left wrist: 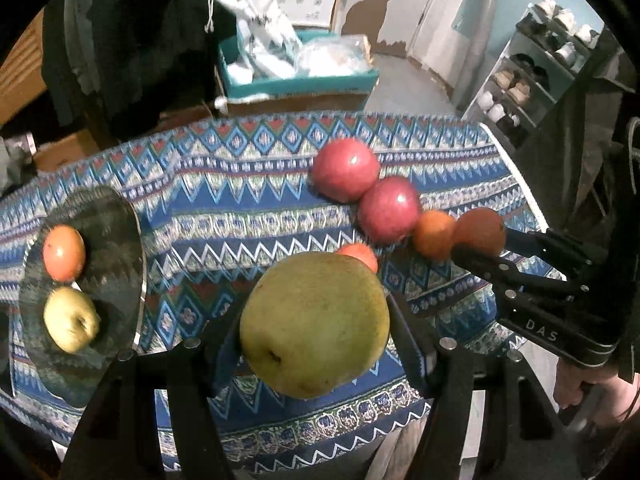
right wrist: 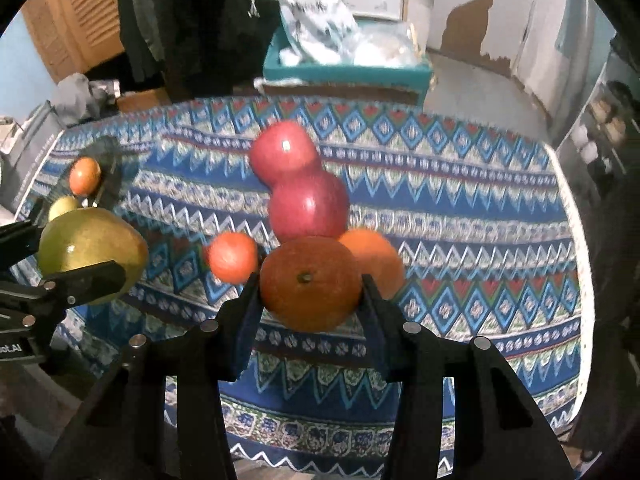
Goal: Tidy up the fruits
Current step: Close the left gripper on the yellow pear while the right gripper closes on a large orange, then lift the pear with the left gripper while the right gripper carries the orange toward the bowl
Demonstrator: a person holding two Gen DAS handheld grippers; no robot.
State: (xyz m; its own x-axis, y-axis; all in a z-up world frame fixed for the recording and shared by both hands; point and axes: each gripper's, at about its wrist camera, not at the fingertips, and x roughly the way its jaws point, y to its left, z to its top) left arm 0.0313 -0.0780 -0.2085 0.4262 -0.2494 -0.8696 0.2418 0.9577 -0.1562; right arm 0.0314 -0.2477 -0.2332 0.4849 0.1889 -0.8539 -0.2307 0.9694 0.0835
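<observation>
My left gripper (left wrist: 316, 332) is shut on a big green apple (left wrist: 315, 325), held above the patterned tablecloth (left wrist: 256, 184). That apple (right wrist: 90, 254) also shows at the left of the right wrist view. My right gripper (right wrist: 310, 286) is shut on an orange (right wrist: 310, 283), lifted off the cloth; in the left wrist view this orange (left wrist: 480, 231) sits between the black fingers at right. On the cloth lie two red apples (left wrist: 346, 170) (left wrist: 389, 209), another orange (left wrist: 434, 234) and a small orange fruit (left wrist: 358, 254). A glass plate (left wrist: 108, 216) at left holds an orange fruit (left wrist: 64, 253) and a small yellow-green apple (left wrist: 71, 319).
Behind the table stands a teal box (left wrist: 296, 80) stuffed with plastic bags. A shoe rack (left wrist: 532, 76) is at the far right. A hand (left wrist: 580, 380) grips the right tool's handle. Dark clothing hangs at the back left.
</observation>
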